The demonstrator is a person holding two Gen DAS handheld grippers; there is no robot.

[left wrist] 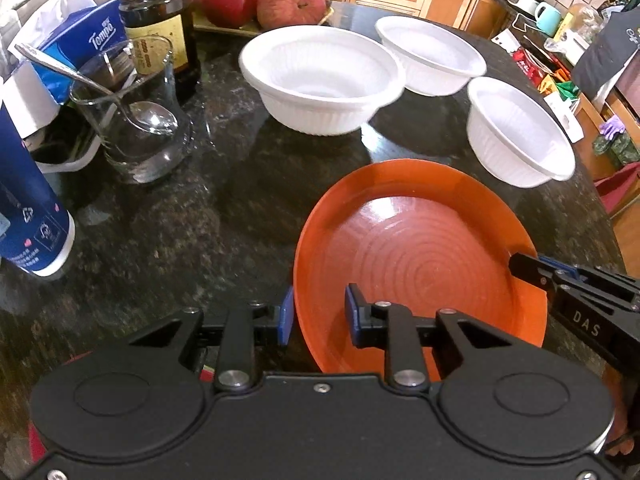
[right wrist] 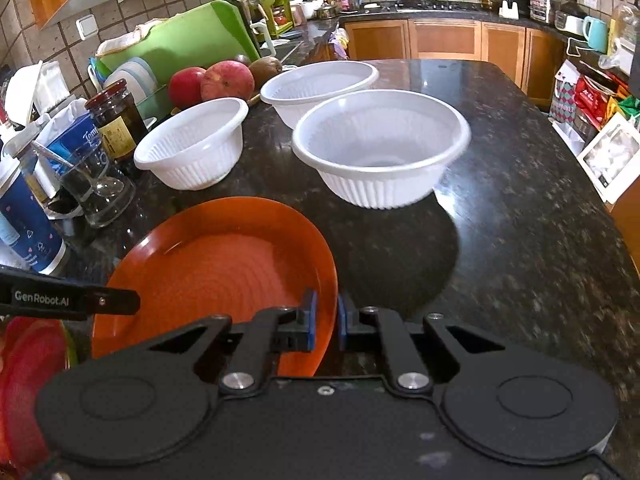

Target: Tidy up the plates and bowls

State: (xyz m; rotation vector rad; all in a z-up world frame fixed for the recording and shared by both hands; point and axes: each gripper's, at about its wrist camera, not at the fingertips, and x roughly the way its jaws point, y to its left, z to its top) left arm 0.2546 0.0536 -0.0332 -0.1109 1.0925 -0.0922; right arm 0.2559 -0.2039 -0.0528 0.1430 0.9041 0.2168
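Plate [left wrist: 420,264]: orange, tilted on the counter [left wrist: 180,232], near 3 white bowls [left wrist: 320,80].
Right gripper [right wrist: 325,326]: clamped on the plate's rim.
Left gripper [left wrist: 318,314]: jaws astride the plate's other rim, not pressing.

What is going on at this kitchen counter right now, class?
A person is working with two handheld grippers on an orange plate. The right gripper is clamped on the plate's right rim. The left gripper straddles the near left rim, its jaws apart and not pressing. Three white bowls sit separately and empty on the dark counter beyond, not yet stacked.
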